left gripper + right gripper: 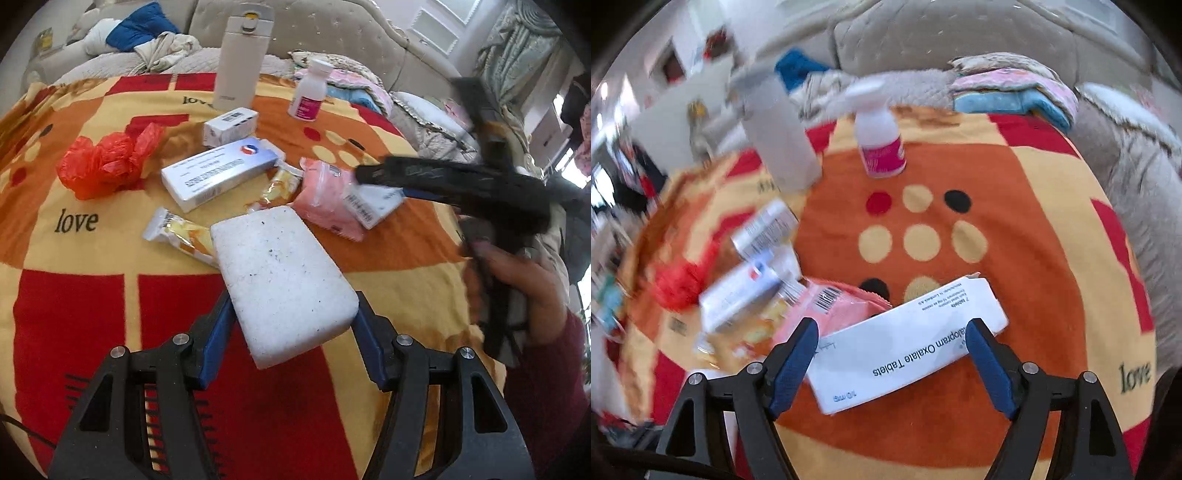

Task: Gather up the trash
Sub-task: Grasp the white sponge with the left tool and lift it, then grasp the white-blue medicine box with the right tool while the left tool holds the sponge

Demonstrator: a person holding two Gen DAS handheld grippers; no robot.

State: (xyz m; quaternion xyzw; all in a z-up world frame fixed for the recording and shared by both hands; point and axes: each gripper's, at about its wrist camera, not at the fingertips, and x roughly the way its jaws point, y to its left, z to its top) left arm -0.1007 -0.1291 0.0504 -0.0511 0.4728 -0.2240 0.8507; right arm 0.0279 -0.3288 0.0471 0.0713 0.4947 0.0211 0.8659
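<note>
My left gripper (pixel 293 314) is shut on a white foam block (pixel 282 282) and holds it above the patterned blanket (pixel 92 295). My right gripper (pixel 892 341) has its jaws wide on either side of a white tablet box (pixel 905 343); whether the pads press it I cannot tell. In the left wrist view the right gripper (pixel 454 184) is a blurred black shape over that white box (pixel 373 205) and a pink packet (pixel 325 195). A red plastic bag (pixel 107 158), a large white medicine box (pixel 221 171), a small box (pixel 231 125) and two yellow snack wrappers (pixel 181 236) lie nearby.
A tall white flask (pixel 238 59) and a small white bottle with a pink label (pixel 310 92) stand at the far side of the blanket. Bedding, pillows and a padded headboard (pixel 332 33) lie behind. The right wrist view is motion-blurred on its left side.
</note>
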